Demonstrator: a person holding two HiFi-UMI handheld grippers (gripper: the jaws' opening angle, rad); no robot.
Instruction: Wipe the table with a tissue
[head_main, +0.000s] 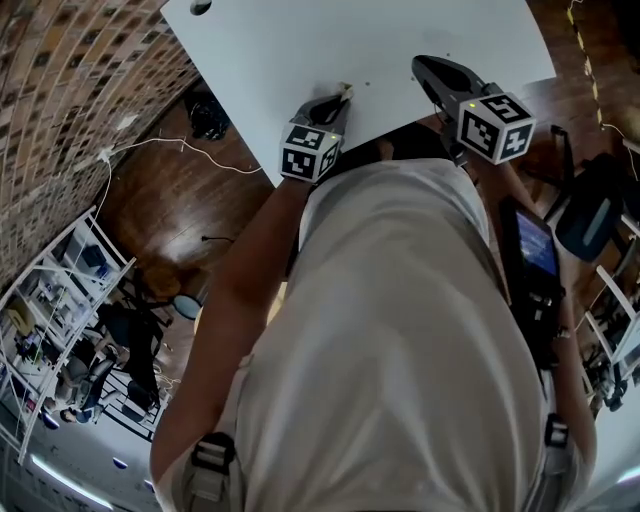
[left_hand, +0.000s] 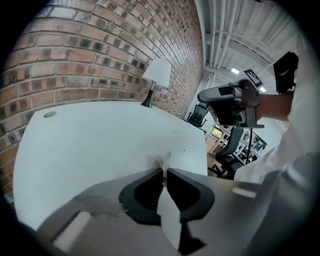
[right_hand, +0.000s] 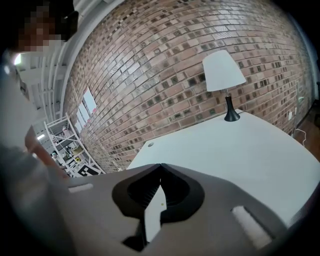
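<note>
Marker-cubed left gripper (left_hand: 164, 171), seemingly on tissue (left_hand: 160, 161)

No legible text, label, brand or number in any view

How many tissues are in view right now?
1: a tissue pinched in the tips of the left gripper, near the edge of the white table. The right gripper is shut, empty. More may lie outside these views.

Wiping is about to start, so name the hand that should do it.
Left. The left tongs are shut on the tissue, over the near part of the white table. The right tongs are shut with nothing between them.
</note>
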